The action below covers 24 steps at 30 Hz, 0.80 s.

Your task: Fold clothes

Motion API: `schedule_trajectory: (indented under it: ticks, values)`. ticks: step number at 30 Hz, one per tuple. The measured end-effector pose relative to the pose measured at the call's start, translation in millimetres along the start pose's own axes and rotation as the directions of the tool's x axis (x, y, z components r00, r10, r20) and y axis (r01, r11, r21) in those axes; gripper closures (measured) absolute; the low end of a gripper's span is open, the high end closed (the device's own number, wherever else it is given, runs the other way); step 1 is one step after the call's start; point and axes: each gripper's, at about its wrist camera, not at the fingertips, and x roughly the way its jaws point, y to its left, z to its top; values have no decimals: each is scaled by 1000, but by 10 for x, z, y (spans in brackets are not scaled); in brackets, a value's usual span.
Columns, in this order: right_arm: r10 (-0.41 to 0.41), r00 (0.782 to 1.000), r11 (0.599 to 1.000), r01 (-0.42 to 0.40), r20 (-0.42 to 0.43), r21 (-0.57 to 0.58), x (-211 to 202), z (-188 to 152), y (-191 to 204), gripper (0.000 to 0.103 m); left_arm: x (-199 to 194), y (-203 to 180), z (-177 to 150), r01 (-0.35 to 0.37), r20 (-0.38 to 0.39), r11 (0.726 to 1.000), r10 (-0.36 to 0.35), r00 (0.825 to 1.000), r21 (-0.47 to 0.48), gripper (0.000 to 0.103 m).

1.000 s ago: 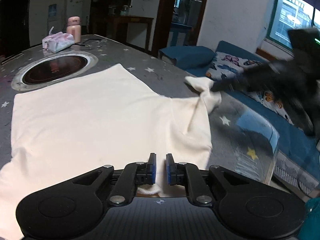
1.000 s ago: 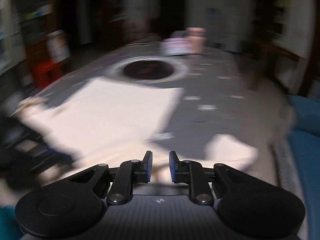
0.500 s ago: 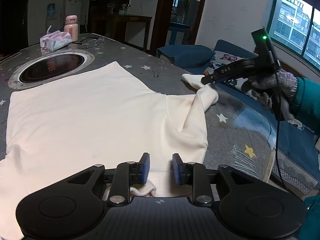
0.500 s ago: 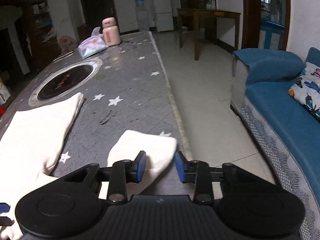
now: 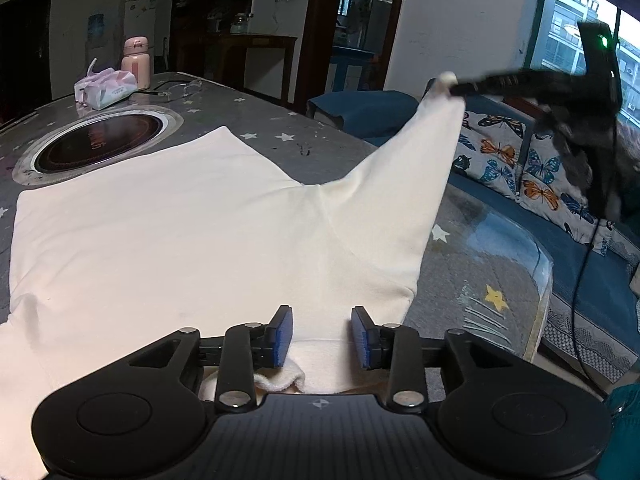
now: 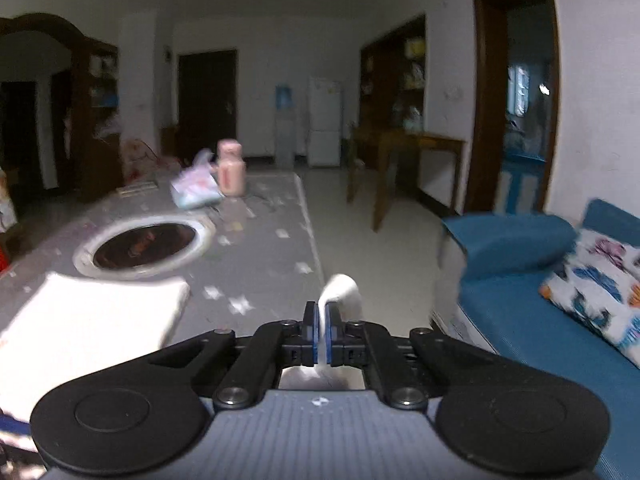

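My right gripper [image 6: 321,330] clamps the cream cotton sweatshirt's sleeve [image 5: 404,184], probably for folding inward, while left gripper [image 5: 321,337] jaws are opening around its near hem.

Cream long-sleeved top [image 5: 168,232] spread flat on grey star-print worktop [image 5: 312,148], right sleeve [image 5: 404,184] lifted taut up and rightward, cuff pinched.

Cream garment [image 5: 180,232] on table [image 5: 472,280], sleeve [image 5: 404,184] lifted
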Motion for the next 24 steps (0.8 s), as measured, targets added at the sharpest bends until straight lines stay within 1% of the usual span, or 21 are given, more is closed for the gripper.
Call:
schedule_trajectory:
  ticks: [1, 4, 6, 7, 9, 10, 12, 15, 17, 19, 22, 24]
  values:
    - [-36, 999, 999, 36, -29, 5, 28, -90, -48, 93, 1, 1, -3, 1, 1, 1000, -1, 1000, 2, 65]
    - [-124, 984, 992, 125, -128, 4, 142, -344, -204, 93, -2, -4, -9, 5, -1, 1000, -5, 1000, 12, 64]
    - [-126, 979, 991, 131, -163, 20, 179, -416, -273, 93, 1, 2, -7, 8, -3, 1000, -8, 1000, 16, 64]
    - [-111, 980, 993, 117, -163, 25, 171, -418, -279, 92, 3, 1, -5, 9, -4, 1000, -8, 1000, 15, 64]
    - [-52, 985, 998, 56, -166, 22, 222, -374, -209, 90, 4, 2, -2, 9, -4, 1000, -8, 1000, 12, 64]
    - [-22, 986, 999, 26, -168, 20, 248, -351, -174, 87, 2, -2, -5, 8, -3, 1000, -8, 1000, 11, 64]
    - [29, 982, 1000, -27, -188, 14, 392, -340, -75, 83, -2, -4, -9, 6, -2, 1000, -6, 1000, 7, 63]
    - [84, 973, 996, -86, -215, 0, 599, -346, 78, 83, -14, 3, -13, 6, -3, 1000, -6, 1000, -1, 63]
    - [97, 966, 995, -97, -240, 9, 734, -377, 109, 83, -33, 18, -14, 3, -6, 1000, -3, 1000, -8, 63]
    - [87, 962, 996, -87, -260, 11, 830, -382, 105, 83, -60, 37, -15, -2, -8, 1000, 2, 1000, -19, 62]
    - [59, 962, 998, -61, -265, 2, 864, -390, 71, 82, -170, 98, -14, -20, -4, 999, 20, 1000, -45, 60]
    - [69, 965, 997, -72, -253, -3, 821, -360, 79, 82, -300, 158, -14, -42, 18, 997, 43, 999, -59, 60]
